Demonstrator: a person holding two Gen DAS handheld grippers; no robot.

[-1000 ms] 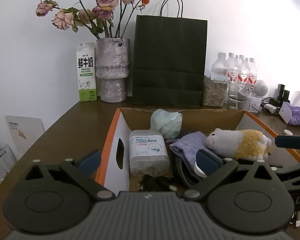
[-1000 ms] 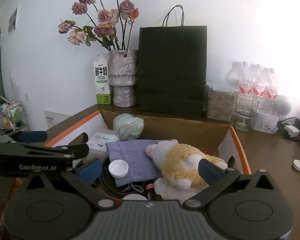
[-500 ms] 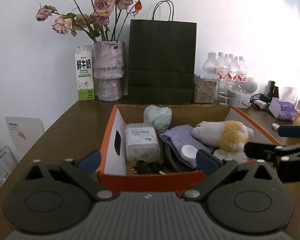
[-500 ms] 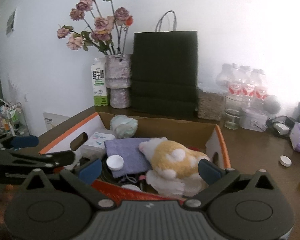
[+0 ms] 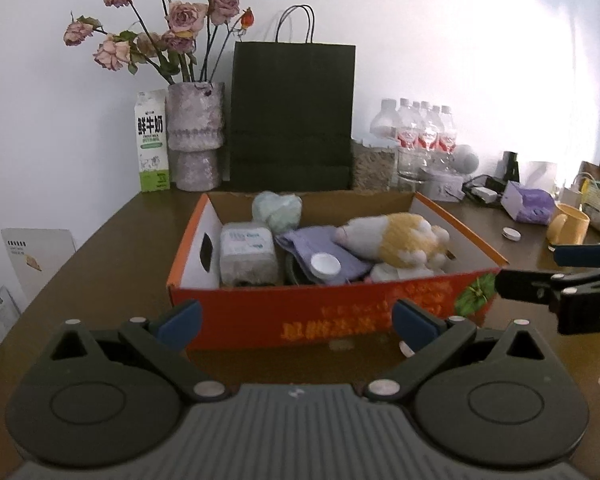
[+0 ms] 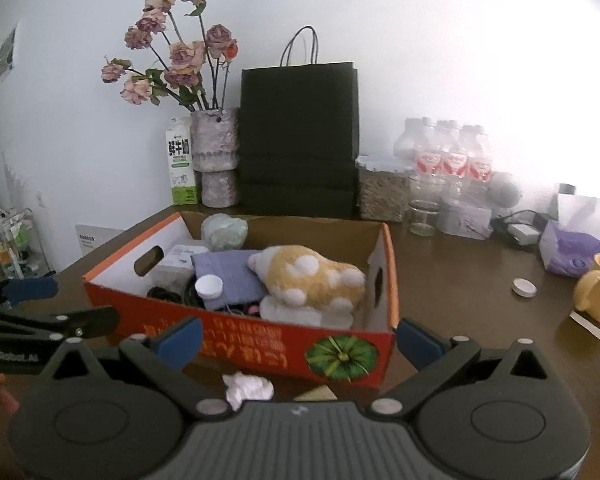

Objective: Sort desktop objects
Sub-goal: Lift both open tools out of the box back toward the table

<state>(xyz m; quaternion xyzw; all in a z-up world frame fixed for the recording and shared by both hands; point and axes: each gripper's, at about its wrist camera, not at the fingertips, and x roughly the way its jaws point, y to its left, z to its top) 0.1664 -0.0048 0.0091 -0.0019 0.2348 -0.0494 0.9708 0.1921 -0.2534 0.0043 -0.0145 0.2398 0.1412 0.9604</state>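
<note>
An orange cardboard box [image 5: 332, 316] [image 6: 260, 340] stands on the brown desk. It holds a yellow-and-white plush toy [image 5: 396, 236] [image 6: 308, 276], a purple cloth [image 5: 316, 240] [image 6: 224, 268], a white cap [image 5: 326, 265] [image 6: 209, 285], a wipes pack [image 5: 248, 256], a pale green bundle [image 5: 277, 208] [image 6: 224, 231] and dark cables. My left gripper [image 5: 296, 322] is open and empty in front of the box. My right gripper [image 6: 298, 338] is open and empty at the box's near right corner. A crumpled tissue [image 6: 247, 389] lies below it.
At the back stand a black paper bag [image 5: 292, 116], a vase of roses [image 5: 195, 136], a milk carton [image 5: 153, 142], water bottles [image 5: 420, 136] and a jar. To the right lie a white lid [image 6: 524, 287], a yellow mug [image 6: 598, 290] and a purple tissue pack [image 6: 570, 252].
Both grippers have pulled back toward me from above the box, so its orange front wall now shows. Both stay open and empty.
</note>
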